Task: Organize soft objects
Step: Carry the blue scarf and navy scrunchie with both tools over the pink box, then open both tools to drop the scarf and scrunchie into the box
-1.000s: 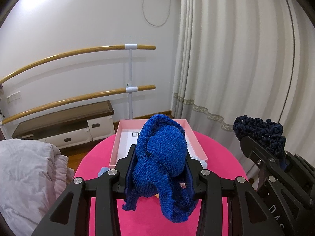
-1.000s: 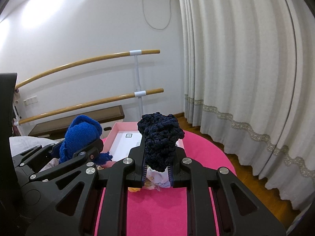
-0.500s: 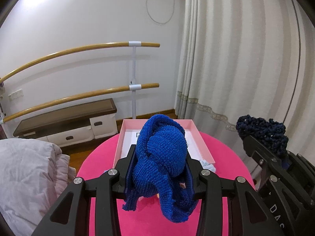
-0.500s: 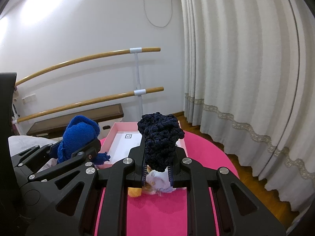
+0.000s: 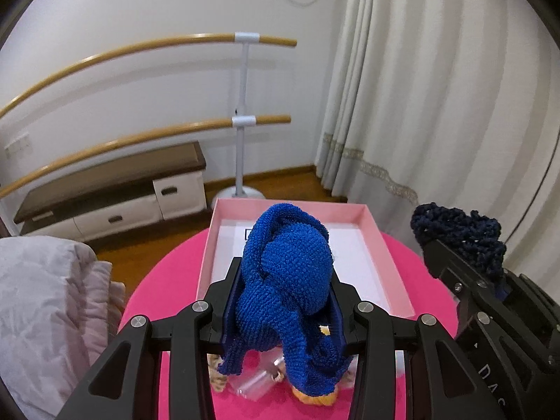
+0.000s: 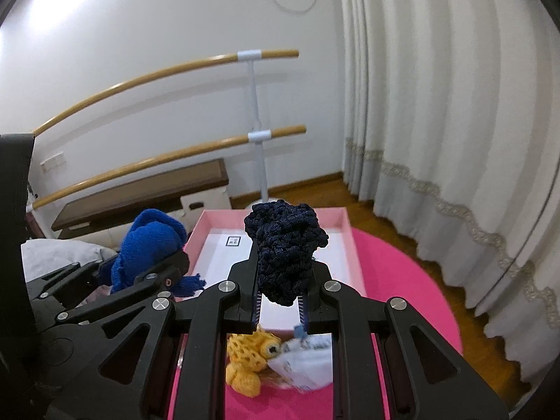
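My left gripper (image 5: 285,287) is shut on a bright blue knitted piece (image 5: 287,273) and holds it above the pink round table (image 5: 168,266), just before the pink box (image 5: 381,255). My right gripper (image 6: 282,273) is shut on a dark navy crocheted piece (image 6: 285,245), also held above the table, facing the same box (image 6: 346,231). The box is open, with a white bottom and nothing else seen inside. The navy piece also shows in the left wrist view (image 5: 458,234), and the blue piece in the right wrist view (image 6: 148,241).
A yellow crocheted toy (image 6: 252,357) and a white printed cloth (image 6: 304,360) lie on the table under the grippers. A small clear bag (image 5: 255,381) lies there too. A grey quilt (image 5: 45,315) is at the left. A ballet barre (image 5: 241,119), low cabinet and curtains stand behind.
Both grippers have moved forward and tilted down towards the pink box, still holding their pieces. More of the table and the yellow toy shows under them.
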Demonstrator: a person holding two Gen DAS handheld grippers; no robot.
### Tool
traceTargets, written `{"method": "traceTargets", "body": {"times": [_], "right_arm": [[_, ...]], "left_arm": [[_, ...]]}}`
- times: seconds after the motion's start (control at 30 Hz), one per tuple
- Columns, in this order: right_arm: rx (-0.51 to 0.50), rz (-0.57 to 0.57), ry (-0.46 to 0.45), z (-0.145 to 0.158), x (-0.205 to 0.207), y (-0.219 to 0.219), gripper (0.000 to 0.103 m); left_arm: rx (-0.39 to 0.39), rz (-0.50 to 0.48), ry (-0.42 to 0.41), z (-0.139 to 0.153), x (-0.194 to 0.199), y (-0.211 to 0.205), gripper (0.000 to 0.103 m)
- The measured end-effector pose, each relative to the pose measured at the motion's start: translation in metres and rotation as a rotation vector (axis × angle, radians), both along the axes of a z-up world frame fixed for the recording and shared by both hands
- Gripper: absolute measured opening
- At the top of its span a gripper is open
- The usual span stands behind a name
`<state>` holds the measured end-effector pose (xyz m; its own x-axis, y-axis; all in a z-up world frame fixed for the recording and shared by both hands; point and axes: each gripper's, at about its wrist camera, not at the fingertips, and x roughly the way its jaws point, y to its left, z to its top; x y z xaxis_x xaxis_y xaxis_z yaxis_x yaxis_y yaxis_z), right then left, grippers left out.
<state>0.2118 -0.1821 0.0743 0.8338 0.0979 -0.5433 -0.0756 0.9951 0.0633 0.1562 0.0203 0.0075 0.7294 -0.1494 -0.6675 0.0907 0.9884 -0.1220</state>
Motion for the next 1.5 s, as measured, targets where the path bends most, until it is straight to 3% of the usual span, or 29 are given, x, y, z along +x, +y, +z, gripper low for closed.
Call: {"method": "traceTargets", "body": {"times": [0.33,0.7,0.73,0.83,0.9,0.97,1.3,1.43,1.5], "right_arm": [[0.009,-0.002,0.172,-0.050,0.064,0.005,0.015],[0.037,0.008,0.311,-0.089,0.095,-0.007,0.022],[0.024,0.002,0.316,-0.091,0.095,-0.007,0.024],[0.012,-0.026,0.324,-0.090,0.101,-0.011,0.047],[-0.007,-0.069,0.316,-0.089,0.102,-0.016,0.073],[-0.013,-0.086,0.308,-0.086,0.105,-0.016,0.084],[-0.010,-0.082,0.326,-0.083,0.110,-0.014,0.087],[0.005,-0.090,0.331,-0.082,0.109,-0.018,0.088],[0.011,-0.088,0.333,-0.082,0.109,-0.019,0.089]], "left_arm": [[0.017,-0.010,0.191,-0.032,0.125,-0.019,0.038],[-0.007,-0.027,0.326,-0.063,0.237,-0.027,0.041],[-0.006,-0.018,0.336,-0.066,0.242,-0.022,0.041],[-0.009,0.024,0.360,-0.070,0.260,-0.012,0.050],[-0.027,0.058,0.366,-0.073,0.268,-0.006,0.063],[-0.045,0.064,0.371,-0.075,0.274,-0.002,0.072],[-0.005,0.080,0.360,-0.071,0.296,-0.005,0.076],[-0.015,0.078,0.359,-0.072,0.296,-0.009,0.077],[-0.009,0.074,0.355,-0.074,0.278,-0.005,0.077]]}}
